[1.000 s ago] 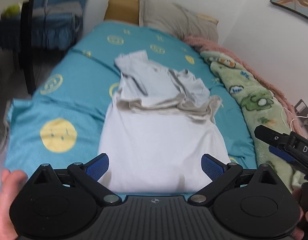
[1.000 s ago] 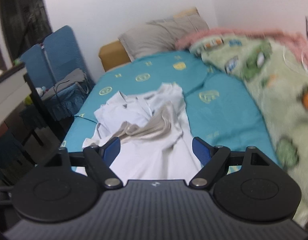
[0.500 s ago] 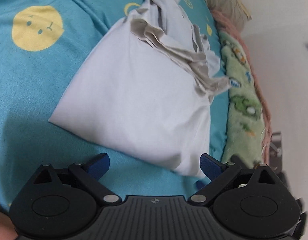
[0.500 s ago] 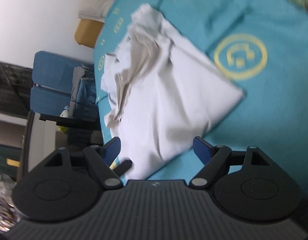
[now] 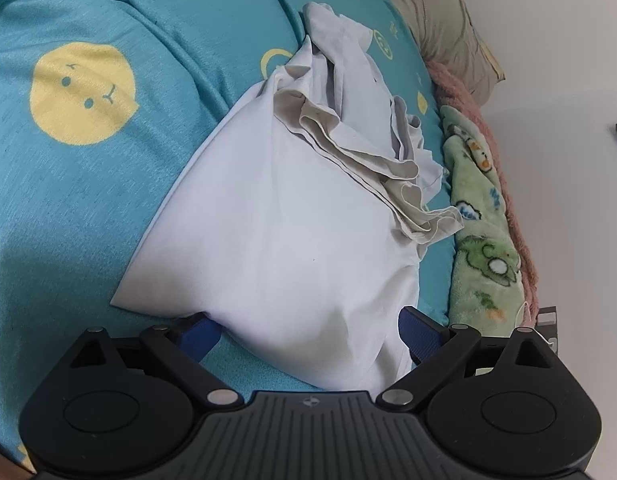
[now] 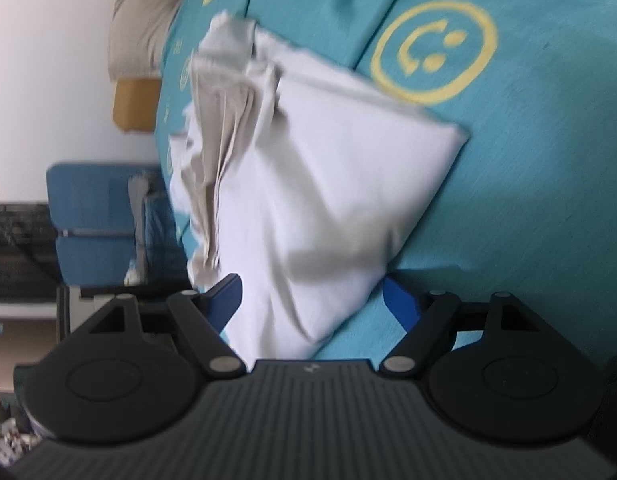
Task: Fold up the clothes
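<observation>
A white garment (image 5: 276,220) lies flat on the teal bed sheet (image 5: 88,200), with a crumpled beige garment (image 5: 348,148) and a pale grey shirt (image 5: 348,68) heaped on its far end. My left gripper (image 5: 308,334) is open at the white garment's near edge, and the cloth lies between its blue pads (image 5: 416,332), draped over the left one. My right gripper (image 6: 312,304) is wide apart and its jaws are closing. A near corner of the white garment (image 6: 308,200) lies between its pads (image 6: 400,304), which do not press on it.
A green patterned blanket (image 5: 484,248) and a pink one (image 5: 452,84) run along the bed's right side by the wall. A grey pillow (image 5: 440,12) sits at the head. A blue chair (image 6: 96,220) stands beside the bed in the right wrist view.
Both grippers have come down and rolled, closing in on the white garment's near edge. Its cloth now lies between each pair of fingers, where before it lay ahead of them.
</observation>
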The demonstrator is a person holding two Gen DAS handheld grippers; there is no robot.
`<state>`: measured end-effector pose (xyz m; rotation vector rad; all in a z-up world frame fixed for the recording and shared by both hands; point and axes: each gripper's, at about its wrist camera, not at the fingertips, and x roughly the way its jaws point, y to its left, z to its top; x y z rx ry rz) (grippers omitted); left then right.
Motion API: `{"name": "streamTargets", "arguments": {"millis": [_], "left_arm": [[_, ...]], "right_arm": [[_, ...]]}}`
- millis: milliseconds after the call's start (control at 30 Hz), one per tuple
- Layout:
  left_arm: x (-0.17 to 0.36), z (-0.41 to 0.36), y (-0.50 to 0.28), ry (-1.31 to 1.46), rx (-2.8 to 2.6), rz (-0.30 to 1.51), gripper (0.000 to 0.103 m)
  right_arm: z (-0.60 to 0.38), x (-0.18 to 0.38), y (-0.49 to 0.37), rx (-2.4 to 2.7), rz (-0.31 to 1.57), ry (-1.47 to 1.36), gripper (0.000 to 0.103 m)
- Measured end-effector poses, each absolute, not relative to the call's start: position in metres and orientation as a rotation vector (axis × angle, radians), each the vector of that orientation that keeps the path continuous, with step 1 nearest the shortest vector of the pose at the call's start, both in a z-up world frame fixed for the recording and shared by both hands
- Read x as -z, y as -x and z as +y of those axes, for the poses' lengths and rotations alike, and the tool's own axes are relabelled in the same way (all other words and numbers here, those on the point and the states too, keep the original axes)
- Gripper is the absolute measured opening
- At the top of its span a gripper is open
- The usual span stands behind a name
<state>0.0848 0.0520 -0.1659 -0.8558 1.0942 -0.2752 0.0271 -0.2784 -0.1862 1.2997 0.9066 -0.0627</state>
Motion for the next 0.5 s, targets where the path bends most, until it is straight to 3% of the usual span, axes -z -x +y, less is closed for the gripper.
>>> {"name": "streamTargets", "arguments": {"millis": [500], "left_arm": [[0.157,0.061,-0.077,0.863,0.271,1.036,0.094]], "right_arm": [[-0.289,0.184,-0.034,0.165,0.816,-1.214,0.078]]}}
